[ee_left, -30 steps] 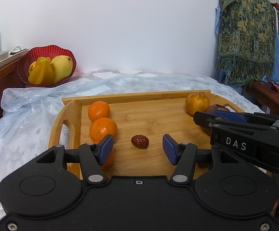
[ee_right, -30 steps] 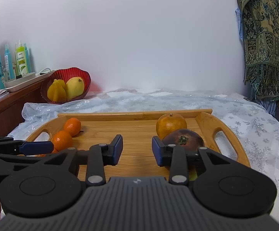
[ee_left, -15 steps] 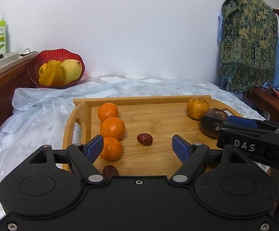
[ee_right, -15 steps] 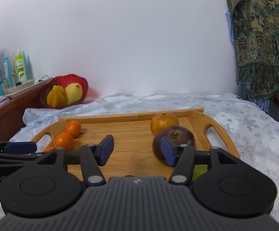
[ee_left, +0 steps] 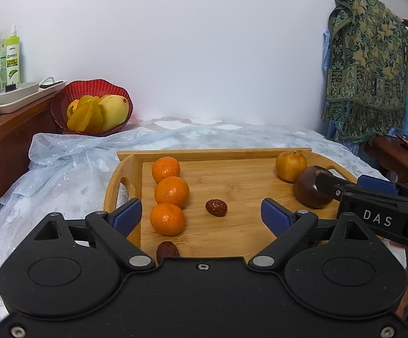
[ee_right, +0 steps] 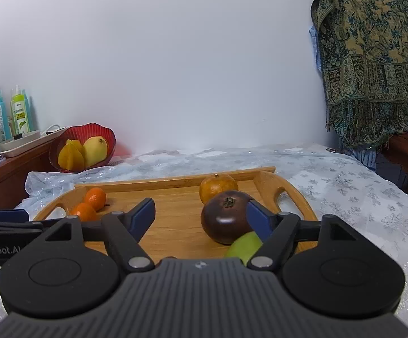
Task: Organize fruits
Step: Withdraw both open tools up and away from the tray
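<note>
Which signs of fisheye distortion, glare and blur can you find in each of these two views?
Left wrist view: dark rounded corners, the tray rim bows, orange is sharp, the gripper body near the lens looks huge. Right wrist view: same rounded corners, a bright glint on the dark fruit, the green fruit is soft.

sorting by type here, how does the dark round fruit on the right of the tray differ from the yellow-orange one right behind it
The dark fruit is glossy brown-purple; the yellow-orange fruit is matte and paler. The dark fruit looks larger, though it also sits nearer the camera, while the yellow-orange fruit sits closer to the tray's back rim. The dark fruit shows a dry, star-shaped calyx on top; the yellow-orange fruit shows only a small stem nub. Both are round, whole and resting on the tray's right side.
</note>
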Tool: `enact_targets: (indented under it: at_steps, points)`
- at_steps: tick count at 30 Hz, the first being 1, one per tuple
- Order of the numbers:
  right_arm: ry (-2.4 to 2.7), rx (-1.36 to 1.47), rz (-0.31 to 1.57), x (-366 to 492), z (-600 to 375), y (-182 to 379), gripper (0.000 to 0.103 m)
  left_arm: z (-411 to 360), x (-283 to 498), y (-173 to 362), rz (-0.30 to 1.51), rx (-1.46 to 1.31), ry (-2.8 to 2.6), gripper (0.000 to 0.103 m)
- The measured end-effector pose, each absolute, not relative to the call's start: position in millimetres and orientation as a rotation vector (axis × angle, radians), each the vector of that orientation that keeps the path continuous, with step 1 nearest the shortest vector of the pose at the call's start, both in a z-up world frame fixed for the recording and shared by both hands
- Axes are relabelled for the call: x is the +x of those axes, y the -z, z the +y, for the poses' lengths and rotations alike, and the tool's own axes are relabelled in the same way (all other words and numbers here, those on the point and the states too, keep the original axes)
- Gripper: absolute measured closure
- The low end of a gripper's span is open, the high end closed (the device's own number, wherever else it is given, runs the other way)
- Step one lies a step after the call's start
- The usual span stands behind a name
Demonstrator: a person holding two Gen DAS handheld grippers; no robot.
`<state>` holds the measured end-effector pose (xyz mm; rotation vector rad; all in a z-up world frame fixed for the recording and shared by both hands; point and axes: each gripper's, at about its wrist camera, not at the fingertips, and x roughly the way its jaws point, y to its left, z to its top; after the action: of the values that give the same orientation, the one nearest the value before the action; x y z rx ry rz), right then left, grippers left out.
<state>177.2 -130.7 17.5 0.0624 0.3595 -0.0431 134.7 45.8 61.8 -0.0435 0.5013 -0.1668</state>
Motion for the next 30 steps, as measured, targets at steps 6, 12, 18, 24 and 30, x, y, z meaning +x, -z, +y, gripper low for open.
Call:
enact_targets:
  at_steps: [6, 12, 18, 24, 30]
  points:
    - [0.05, 0.028, 0.337, 165.6, -127.9, -15.5, 0.016, 42.1, 123.1, -57.5, 0.489, -0.01, 0.158, 0.011]
    - [0.067, 0.03, 0.336, 153.2, -129.8, -10.9, 0.014, 37.1, 107.4, -54.8, 0.465, 0.025, 0.162, 0.01]
    - [0.084, 0.047, 0.345, 139.0, -134.0, -4.2, 0.011, 37.4, 89.2, -47.9, 0.463, 0.031, 0.163, 0.008]
    - [0.096, 0.038, 0.352, 125.7, -130.4, 3.5, 0.008, 42.1, 66.3, -35.5, 0.45, 0.006, 0.139, 0.008]
    - [0.104, 0.024, 0.362, 114.6, -127.6, 9.2, 0.001, 44.7, 55.6, -30.9, 0.432, 0.034, 0.093, 0.007]
